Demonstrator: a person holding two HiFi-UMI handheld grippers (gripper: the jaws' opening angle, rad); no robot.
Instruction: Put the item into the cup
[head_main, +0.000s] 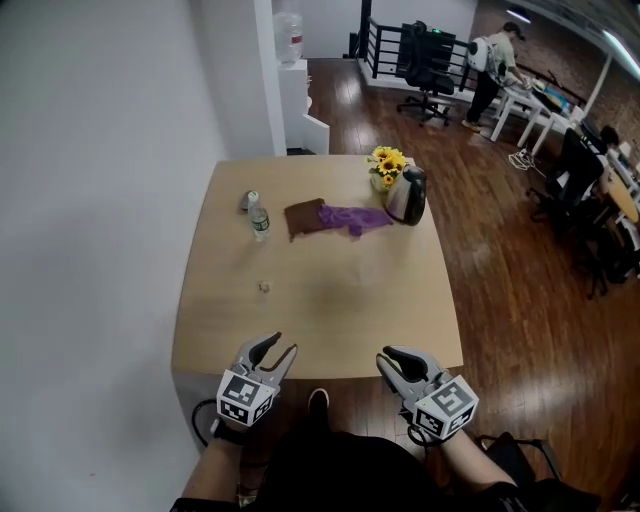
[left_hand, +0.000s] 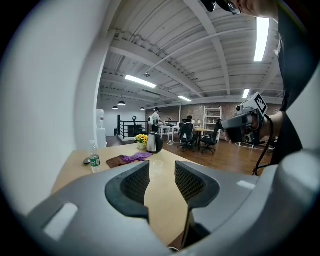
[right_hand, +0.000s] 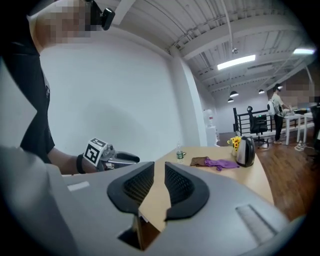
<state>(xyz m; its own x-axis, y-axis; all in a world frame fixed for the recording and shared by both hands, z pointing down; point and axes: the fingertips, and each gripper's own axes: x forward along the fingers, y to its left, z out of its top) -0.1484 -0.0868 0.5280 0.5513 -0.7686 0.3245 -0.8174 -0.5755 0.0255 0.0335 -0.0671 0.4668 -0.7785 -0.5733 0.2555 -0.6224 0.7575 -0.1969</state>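
**Left tongs.** The left tongs (head_main: 277, 348) are held over the near edge of the desk (head_main: 400, 300), on the left side. The jaws stand apart in the released state. Nothing is between them. Only the desk top and a distant clear cup (left_hand: 157, 167) show through the gap.

**Right tongs.** The right tongs (head_main: 388, 358) are held over the near edge on the right side, level with the left tongs and well apart from them. The jaws are released, with a narrower gap than on the left. Nothing is gripped, and bare desk shows between the pads.

**Task item.** The item (head_main: 264, 287) is a small pale object. It lies on the left half of the desk, between the water bottle (head_main: 259, 222) and the left tongs, apart from both. It rests on the desk surface, not in the cup.

**Cup.** The cup stands upright toward the middle of the desk, nearer than the cloths. It is hard to make out in the head view.

**Other objects, far half of the desk.**
- A small grey object (head_main: 246, 200) lies just beside the bottle.
- A brown cloth (head_main: 303, 216) lies in contact with a purple cloth (head_main: 355, 217).
- A dark kettle (head_main: 408, 195) stands at the right end of the purple cloth.
- A bunch of sunflowers (head_main: 387, 163) stands just behind the kettle.

**Background.** A person (head_main: 492, 65) stands at a white table across the wooden floor.
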